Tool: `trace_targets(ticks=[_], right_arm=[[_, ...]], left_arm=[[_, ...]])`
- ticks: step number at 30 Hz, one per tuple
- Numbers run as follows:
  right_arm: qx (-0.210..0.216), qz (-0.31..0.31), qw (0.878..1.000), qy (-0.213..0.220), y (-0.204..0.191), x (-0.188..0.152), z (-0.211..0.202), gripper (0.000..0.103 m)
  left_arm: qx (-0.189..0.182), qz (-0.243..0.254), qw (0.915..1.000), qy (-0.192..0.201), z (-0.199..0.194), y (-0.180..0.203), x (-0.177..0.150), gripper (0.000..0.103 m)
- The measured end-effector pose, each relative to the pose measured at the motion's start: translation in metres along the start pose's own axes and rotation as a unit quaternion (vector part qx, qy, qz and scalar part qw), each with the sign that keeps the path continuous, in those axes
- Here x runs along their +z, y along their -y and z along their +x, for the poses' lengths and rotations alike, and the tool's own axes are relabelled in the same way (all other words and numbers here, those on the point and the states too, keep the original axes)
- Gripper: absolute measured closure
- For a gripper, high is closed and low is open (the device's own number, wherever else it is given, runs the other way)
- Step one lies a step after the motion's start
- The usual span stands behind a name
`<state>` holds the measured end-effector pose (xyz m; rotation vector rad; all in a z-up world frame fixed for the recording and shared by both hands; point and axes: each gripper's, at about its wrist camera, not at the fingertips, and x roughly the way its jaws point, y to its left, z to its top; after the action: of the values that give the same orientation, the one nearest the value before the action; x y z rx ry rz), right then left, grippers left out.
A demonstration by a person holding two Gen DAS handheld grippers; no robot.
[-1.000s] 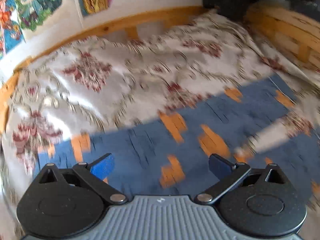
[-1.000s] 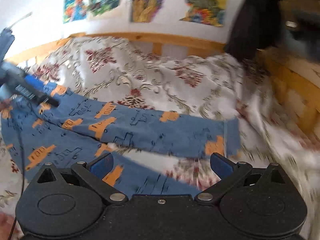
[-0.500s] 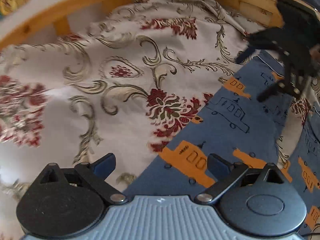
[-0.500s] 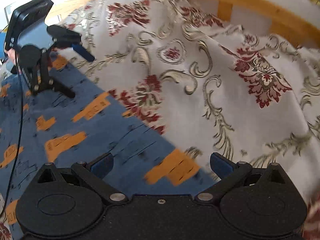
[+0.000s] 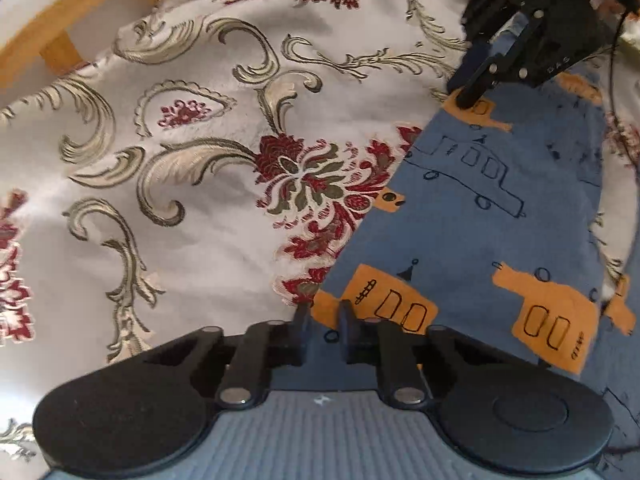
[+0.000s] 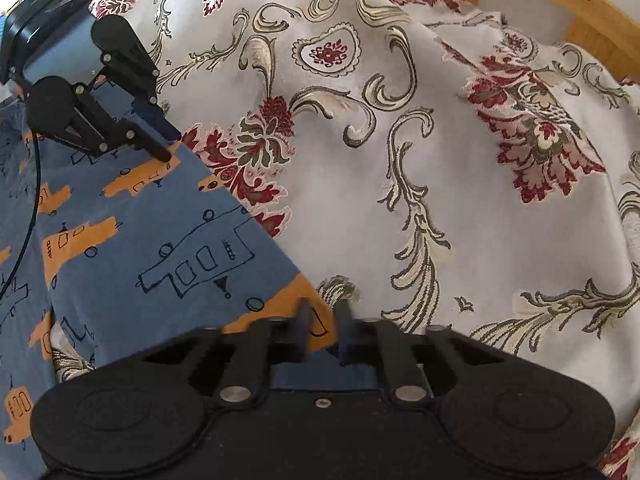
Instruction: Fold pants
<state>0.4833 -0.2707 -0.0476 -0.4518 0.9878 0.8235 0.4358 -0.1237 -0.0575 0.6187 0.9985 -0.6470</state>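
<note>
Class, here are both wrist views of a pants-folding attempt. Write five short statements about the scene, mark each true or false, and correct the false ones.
1. The pants are blue with orange vehicle prints. True.
2. The left gripper is wide open above the fabric. False: its fingers are closed on the pants' edge.
3. The right gripper is shut on the edge of the pants. True.
4. The pants lie on a plain white sheet. False: the bedspread has red floral and scroll patterns.
5. A wooden bed frame shows behind the bedspread. True.
</note>
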Motion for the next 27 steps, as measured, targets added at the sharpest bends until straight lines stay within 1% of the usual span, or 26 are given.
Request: trace_targets(ticks=[1, 2, 4, 6, 8, 10, 11, 13, 14, 15, 16, 18, 19, 21, 22, 23, 24, 26, 27], right_arm=[[-0.006, -0.005, 1.000, 0.002, -0.003, -0.001, -0.001, 0.101], [-0.012, -0.012, 1.000, 0.005, -0.007, -0.002, -0.002, 0.102], [-0.029, -0.017, 0.999, 0.011, -0.013, -0.004, -0.005, 0.103], [-0.043, -0.013, 0.999, 0.022, -0.017, -0.005, -0.009, 0.103], [-0.065, -0.016, 0.997, 0.036, -0.022, -0.005, -0.016, 0.103], [-0.088, -0.018, 0.995, 0.048, -0.025, -0.003, -0.022, 0.103], [-0.100, -0.022, 0.993, 0.053, -0.027, -0.002, -0.024, 0.103], [-0.127, -0.032, 0.989, 0.064, -0.029, 0.003, -0.028, 0.103], [-0.136, -0.035, 0.988, 0.067, -0.029, 0.005, -0.029, 0.103], [-0.138, -0.036, 0.987, 0.067, -0.029, 0.007, -0.028, 0.103], [-0.136, -0.035, 0.988, 0.066, -0.028, 0.008, -0.028, 0.103], [-0.133, -0.034, 0.988, 0.065, -0.027, 0.008, -0.026, 0.103], [-0.132, -0.036, 0.989, 0.065, -0.026, 0.007, -0.026, 0.103], [-0.131, -0.034, 0.989, 0.065, -0.027, 0.005, -0.024, 0.103], [-0.130, -0.032, 0.989, 0.065, -0.026, 0.005, -0.023, 0.103], [-0.130, -0.031, 0.989, 0.066, -0.027, 0.003, -0.023, 0.103], [-0.130, -0.029, 0.989, 0.065, -0.027, 0.003, -0.022, 0.103], [-0.129, -0.027, 0.989, 0.065, -0.027, 0.002, -0.022, 0.103], [-0.129, -0.027, 0.989, 0.063, -0.027, 0.002, -0.021, 0.103]], left_arm=[[0.013, 0.004, 0.9999, 0.001, -0.001, 0.005, 0.000, 0.095], [0.031, 0.001, 0.9995, 0.000, -0.002, 0.009, -0.001, 0.099], [0.055, -0.019, 0.9983, -0.002, -0.003, 0.014, 0.001, 0.102], [0.087, -0.044, 0.9952, -0.003, -0.005, 0.014, 0.005, 0.103], [0.108, -0.050, 0.9929, 0.011, -0.010, 0.014, 0.008, 0.103], [0.143, -0.042, 0.9883, 0.030, -0.015, 0.014, 0.011, 0.103], [0.154, -0.049, 0.9862, 0.037, -0.017, 0.011, 0.013, 0.103], [0.161, -0.069, 0.9835, 0.045, -0.018, 0.003, 0.018, 0.103], [0.144, -0.076, 0.9853, 0.051, -0.019, -0.001, 0.018, 0.103], [0.106, -0.085, 0.9886, 0.067, -0.022, -0.008, 0.017, 0.103], [0.076, -0.089, 0.9902, 0.075, -0.025, -0.013, 0.015, 0.102], [0.038, -0.086, 0.9932, 0.069, -0.026, -0.023, 0.011, 0.093], [0.023, -0.082, 0.9942, 0.065, -0.027, -0.028, 0.008, 0.087], [0.002, -0.079, 0.9952, 0.058, -0.027, -0.038, -0.001, 0.036], [-0.007, -0.079, 0.9951, 0.059, -0.026, -0.041, -0.006, 0.028], [-0.015, -0.076, 0.9952, 0.059, -0.025, -0.044, -0.009, 0.023], [-0.016, -0.071, 0.9958, 0.056, -0.023, -0.044, -0.012, 0.023], [-0.021, -0.062, 0.9972, 0.035, -0.017, -0.045, -0.015, 0.023], [-0.028, -0.059, 0.9976, 0.021, -0.013, -0.045, -0.016, 0.032]])
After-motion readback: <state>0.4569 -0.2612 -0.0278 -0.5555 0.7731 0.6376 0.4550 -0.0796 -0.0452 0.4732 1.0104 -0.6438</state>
